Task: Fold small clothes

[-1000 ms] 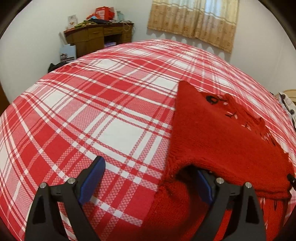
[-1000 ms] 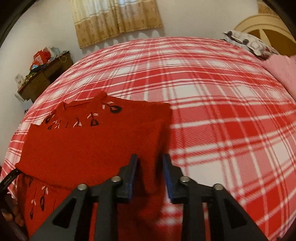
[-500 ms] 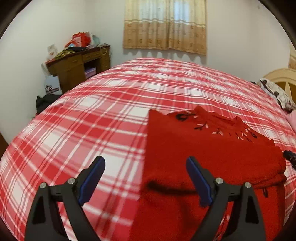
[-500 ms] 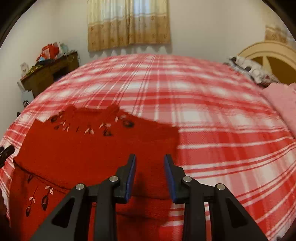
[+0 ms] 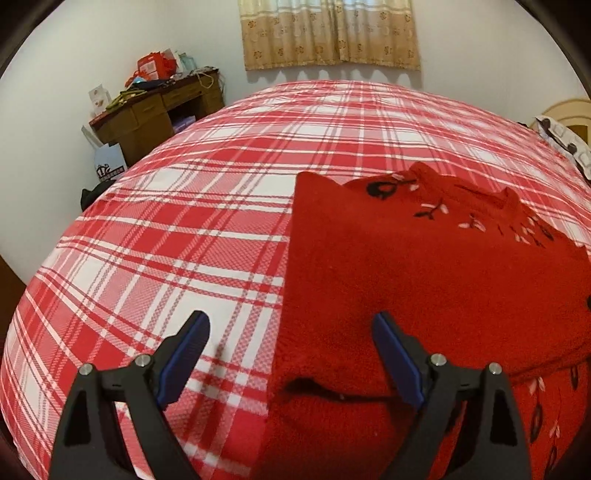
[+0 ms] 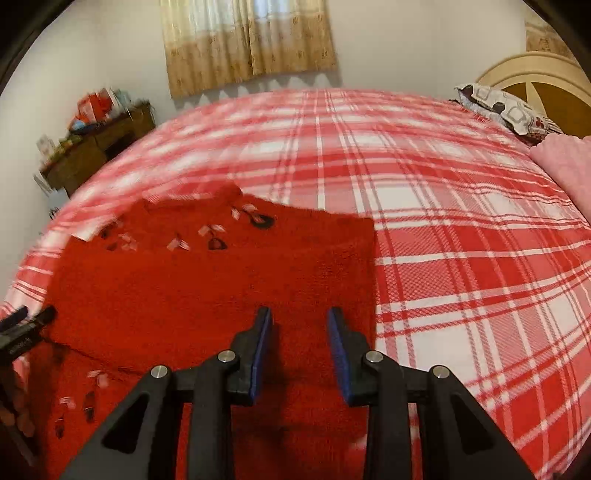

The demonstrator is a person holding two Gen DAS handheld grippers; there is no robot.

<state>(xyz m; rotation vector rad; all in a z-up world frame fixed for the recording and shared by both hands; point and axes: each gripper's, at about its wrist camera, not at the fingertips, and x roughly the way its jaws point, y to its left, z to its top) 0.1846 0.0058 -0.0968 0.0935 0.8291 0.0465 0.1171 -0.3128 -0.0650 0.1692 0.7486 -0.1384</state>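
Observation:
A small red knitted sweater [image 5: 424, 280] with black and white leaf embroidery lies folded on the red and white plaid bed [image 5: 207, 221]. Its lower part is laid over the upper part. My left gripper [image 5: 291, 350] is open wide and empty, above the sweater's left edge. In the right wrist view the sweater [image 6: 207, 291] fills the lower left. My right gripper [image 6: 299, 347] is partly open and empty, above the sweater's right side. The left gripper's tip [image 6: 26, 328] shows at that view's left edge.
A wooden desk [image 5: 155, 114] with clutter stands by the far wall at the left, with a white bag [image 5: 109, 166] beside it. Curtains [image 5: 328, 33] hang at the back. A patterned pillow [image 6: 506, 110], a pink cloth [image 6: 565, 166] and a headboard [image 6: 535, 74] are at the right.
Both grippers let go of the sweater's fold and drew back and up. The right gripper's jaws opened a little wider. The sweater lies still, folded.

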